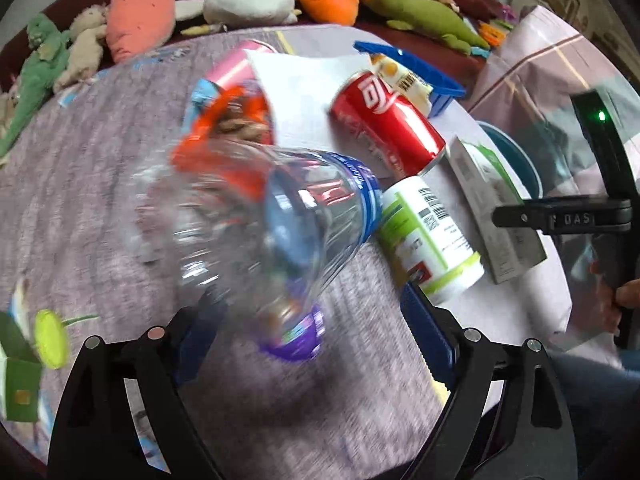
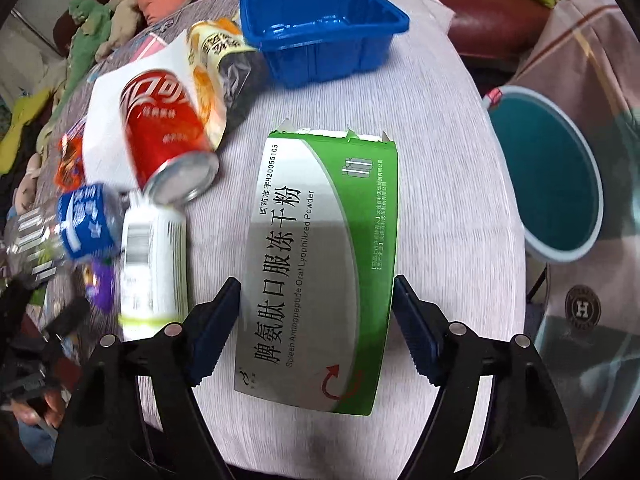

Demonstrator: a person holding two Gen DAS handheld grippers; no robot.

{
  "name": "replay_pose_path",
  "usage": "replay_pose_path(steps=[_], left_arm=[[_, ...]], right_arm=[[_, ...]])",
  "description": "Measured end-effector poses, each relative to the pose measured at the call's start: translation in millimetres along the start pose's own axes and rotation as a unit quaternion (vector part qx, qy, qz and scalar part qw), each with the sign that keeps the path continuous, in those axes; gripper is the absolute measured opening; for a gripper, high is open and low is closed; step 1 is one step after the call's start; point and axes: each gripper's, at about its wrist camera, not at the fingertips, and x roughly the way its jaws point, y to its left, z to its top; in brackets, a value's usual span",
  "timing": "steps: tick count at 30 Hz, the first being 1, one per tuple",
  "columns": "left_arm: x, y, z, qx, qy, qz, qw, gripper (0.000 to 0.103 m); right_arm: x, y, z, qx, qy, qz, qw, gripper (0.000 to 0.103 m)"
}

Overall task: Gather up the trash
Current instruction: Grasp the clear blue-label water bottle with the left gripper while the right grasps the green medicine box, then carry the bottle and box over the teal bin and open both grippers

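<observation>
Box [image 2: 320,272] flat between open right tool [image 2: 316,320], long axis pointing away.

Your clear bottle [image 1: 256,236] is smeared with motion blur, hiding the orange wrapper [image 1: 224,140] behind it. In the right wrist view, the white bottle [image 2: 154,264] blurs too, its label unreadable.

one red can [image 2: 166,132], one blue tray [image 2: 320,28], two bottles [image 1: 256,216]

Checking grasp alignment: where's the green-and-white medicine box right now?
Right wrist view: the medicine box lies flat on the table, centred between the right gripper's open jaws, with the white bottle to its left and the teal bin to its right.
</observation>
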Motion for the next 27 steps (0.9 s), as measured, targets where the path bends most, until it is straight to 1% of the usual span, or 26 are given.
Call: replay_pose_path(steps=[4,7,9,10,11,12,13,14,15,16,17,18,21,22,23,24,25,27], left_arm=[[-25,10,-2,0.006,-0.013,0.022,0.9997,0.089],[-43,12,3,0.022,-0.026,0.034,0.9988,0.089],[-51,8,8,0.046,-0.031,0.035,0.9978,0.092],[-51,4,12,0.071,-0.032,0.037,0.9963,0.094],[-49,-1,16,0.092,-0.029,0.039,0.9945,0.095],[-43,-8,21,0.114,-0.023,0.041,0.9923,0.095],[-32,-14,26,0.146,-0.005,0.043,0.9884,0.095],[-24,-19,30,0.165,0.011,0.043,0.9853,0.095],[-11,-24,35,0.189,0.033,0.045,0.9804,0.095],[-3,-26,38,0.201,0.045,0.046,0.9774,0.095],[9,-29,40,0.219,0.063,0.052,0.9722,0.095],[19,-30,41,0.232,0.077,0.058,0.9678,0.095],[45,-33,46,0.252,0.112,0.067,0.9587,0.094],[53,-34,47,0.256,0.124,0.071,0.9562,0.086],[58,-35,47,0.256,0.132,0.071,0.9549,0.075],[62,-36,47,0.256,0.136,0.074,0.9542,0.074],[62,-36,45,0.256,0.131,0.077,0.9545,0.073],[62,-38,44,0.248,0.121,0.080,0.9576,0.073]], right_arm=[[-2,-3,-14,0.003,0.003,0.007,1.000,0.073],[-4,-1,-17,0.003,0.003,0.012,1.000,0.073],[-4,1,-18,0.001,0.002,0.013,1.000,0.073],[-6,1,-19,-0.001,0.003,0.014,1.000,0.073],[-6,2,-19,-0.001,0.005,0.016,1.000,0.073],[-6,2,-19,0.000,0.008,0.016,1.000,0.073],[-6,1,-20,0.002,0.010,0.017,1.000,0.073],[-6,1,-20,0.004,0.012,0.017,1.000,0.073],[-6,1,-20,0.007,0.013,0.017,1.000,0.073],[-7,0,-20,0.009,0.015,0.018,1.000,0.073],[-7,-2,-21,0.011,0.016,0.018,1.000,0.073],[-7,-3,-20,0.014,0.018,0.017,1.000,0.073],[-5,-5,-17,0.015,0.027,0.013,0.999,0.074],[-4,-5,-15,0.014,0.029,0.011,0.999,0.074],[-3,-5,-14,0.013,0.029,0.010,0.999,0.075],[-2,-5,-12,0.013,0.030,0.010,0.999,0.076],[-1,-5,-10,0.014,0.031,0.009,0.999,0.076],[2,-4,-8,0.012,0.032,0.009,0.999,0.076]])
